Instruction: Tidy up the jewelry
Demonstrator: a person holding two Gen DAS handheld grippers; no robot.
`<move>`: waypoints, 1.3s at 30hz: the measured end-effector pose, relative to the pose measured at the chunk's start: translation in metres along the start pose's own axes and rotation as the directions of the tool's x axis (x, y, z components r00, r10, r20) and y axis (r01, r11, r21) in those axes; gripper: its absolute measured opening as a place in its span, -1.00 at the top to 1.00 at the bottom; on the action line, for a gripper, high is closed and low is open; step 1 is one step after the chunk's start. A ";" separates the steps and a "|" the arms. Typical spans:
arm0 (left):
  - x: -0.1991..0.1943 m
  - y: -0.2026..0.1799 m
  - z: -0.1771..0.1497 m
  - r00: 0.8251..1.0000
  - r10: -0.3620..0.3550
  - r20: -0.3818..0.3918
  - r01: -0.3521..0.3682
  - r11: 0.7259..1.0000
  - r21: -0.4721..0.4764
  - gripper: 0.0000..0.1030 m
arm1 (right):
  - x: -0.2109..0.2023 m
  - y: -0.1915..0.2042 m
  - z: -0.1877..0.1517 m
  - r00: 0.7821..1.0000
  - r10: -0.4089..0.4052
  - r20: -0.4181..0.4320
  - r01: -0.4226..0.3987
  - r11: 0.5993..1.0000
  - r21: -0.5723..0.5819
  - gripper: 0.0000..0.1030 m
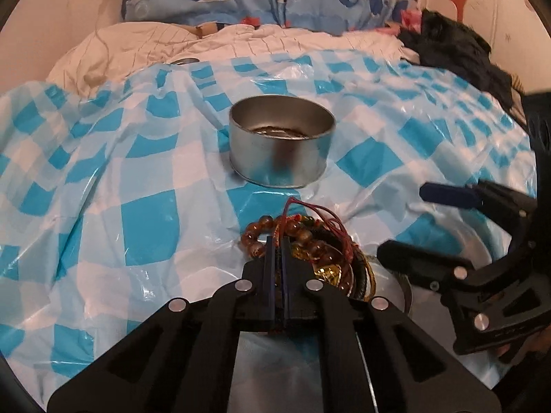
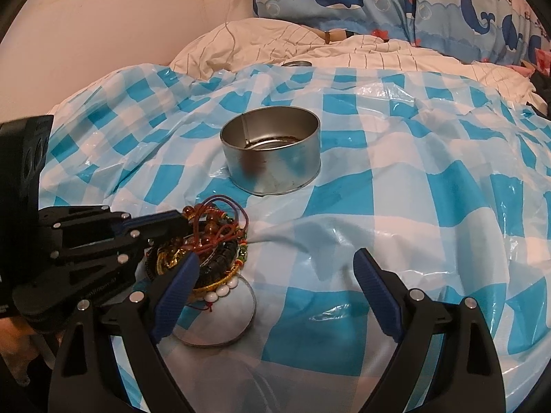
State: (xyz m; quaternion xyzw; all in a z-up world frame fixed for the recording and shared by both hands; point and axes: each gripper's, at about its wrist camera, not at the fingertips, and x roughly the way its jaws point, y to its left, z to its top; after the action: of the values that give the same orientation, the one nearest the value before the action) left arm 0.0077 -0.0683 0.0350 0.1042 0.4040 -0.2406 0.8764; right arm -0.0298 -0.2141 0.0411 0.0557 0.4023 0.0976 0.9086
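left tool: the black two-finger left gripper (image 1: 275,254) is clenched, its jaws together at the near edge of a tangled heap of bead bracelets, red cords and gold pieces (image 1: 310,244); it seems to pinch a red cord, though the contact itself is hidden.
right tool: the black right gripper with blue ribbed pads (image 2: 275,268) stands released, jaws wide, nothing between them, just beside the heap.
jewelry: the heap (image 2: 203,241) rests on a round flat silver lid (image 2: 227,313), on a crinkled blue-and-white checked plastic sheet (image 2: 396,227) over a bed.
risk, tangle: the cords loop through several bracelets, so lifting one would probably drag the rest off the lid.
risk, grip: a thin cord may slip from the shut jaws.
container: a round open silver tin (image 1: 280,144) stands beyond the heap, well apart.
risk, tin: it sits on soft, wrinkled bedding and may tip if nudged.
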 end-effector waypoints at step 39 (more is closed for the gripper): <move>-0.063 0.027 0.002 0.953 -0.282 0.115 0.293 0.951 -0.100 0.96 | 0.002 0.013 0.008 0.984 0.166 0.057 -0.164 0.986 -0.042 0.88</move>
State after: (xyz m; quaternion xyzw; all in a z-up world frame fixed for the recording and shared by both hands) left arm -0.0123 -0.0248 0.0838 -0.0189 0.3843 -0.3466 0.8555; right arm -0.0244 -0.2006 0.0471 0.0746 0.3667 0.1782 0.9101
